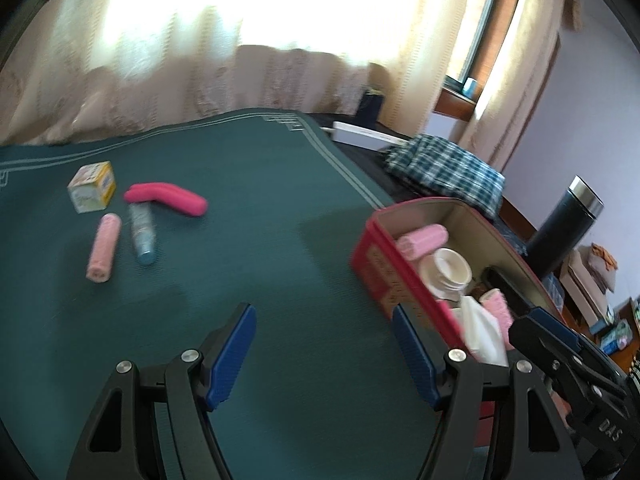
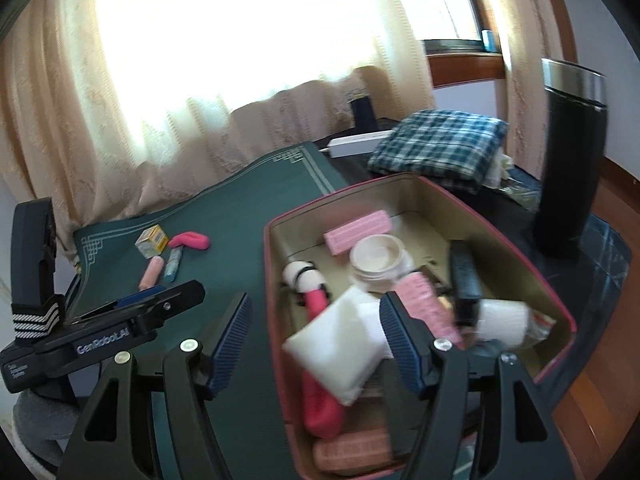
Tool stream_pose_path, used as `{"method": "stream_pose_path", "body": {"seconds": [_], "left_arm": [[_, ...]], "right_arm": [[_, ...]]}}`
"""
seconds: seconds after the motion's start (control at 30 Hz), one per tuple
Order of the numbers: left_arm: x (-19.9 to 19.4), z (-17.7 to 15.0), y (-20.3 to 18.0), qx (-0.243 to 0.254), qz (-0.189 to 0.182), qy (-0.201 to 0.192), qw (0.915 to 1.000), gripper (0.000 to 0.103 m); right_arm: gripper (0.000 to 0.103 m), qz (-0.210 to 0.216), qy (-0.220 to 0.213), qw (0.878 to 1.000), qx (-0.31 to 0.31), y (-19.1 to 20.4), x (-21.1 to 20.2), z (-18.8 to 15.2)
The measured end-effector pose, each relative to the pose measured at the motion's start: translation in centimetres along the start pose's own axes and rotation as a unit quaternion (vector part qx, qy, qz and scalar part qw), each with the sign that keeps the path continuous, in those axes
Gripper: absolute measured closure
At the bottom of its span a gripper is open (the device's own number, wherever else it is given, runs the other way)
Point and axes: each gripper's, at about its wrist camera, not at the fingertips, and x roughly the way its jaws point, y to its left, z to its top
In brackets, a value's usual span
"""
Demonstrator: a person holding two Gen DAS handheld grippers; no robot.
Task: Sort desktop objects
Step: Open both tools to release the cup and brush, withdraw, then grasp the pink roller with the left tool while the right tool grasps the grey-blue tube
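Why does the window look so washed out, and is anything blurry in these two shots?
Left wrist view: the backlit curtain blows out to white and the red box is softly smeared. Right wrist view: same glare, and the white packet in the box is blurred; fisheye bends the green mat edges in both.

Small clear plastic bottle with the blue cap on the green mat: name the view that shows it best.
Left wrist view: the small clear plastic bottle lies large and unobstructed. Right wrist view shows it tiny and distant.
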Motion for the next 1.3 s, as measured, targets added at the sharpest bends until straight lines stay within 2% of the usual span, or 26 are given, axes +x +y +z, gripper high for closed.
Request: {"method": "stream_pose_path", "body": {"seconds": [0.5,0.8,0.93,1.3], "left_arm": [[-1.2,-0.4,9.2,-0.056,0.062,-0.006,0.9965,0.031],[-0.9,0.0,14.7,-0.078,0.107,-0.001,0.9912,0.031],[-0.3,0.4,16.1,-0.078,0.124,0.0,0.9893,0.031],[2.3,1.9,17.9,-0.068,0.139,0.011,0.9879,0.031]], "right_arm": [[0.031,0.04,0.038,0.997,-0.062,7.4,3.3,-1.1],[0.03,0.052,0.07,0.993,-0.079,9.6,5.5,-1.7],[0.03,0.055,0.081,0.992,-0.085,10.3,6.4,-1.9],[0.029,0.058,0.098,0.988,-0.1,11.6,8.5,-1.7]]}}
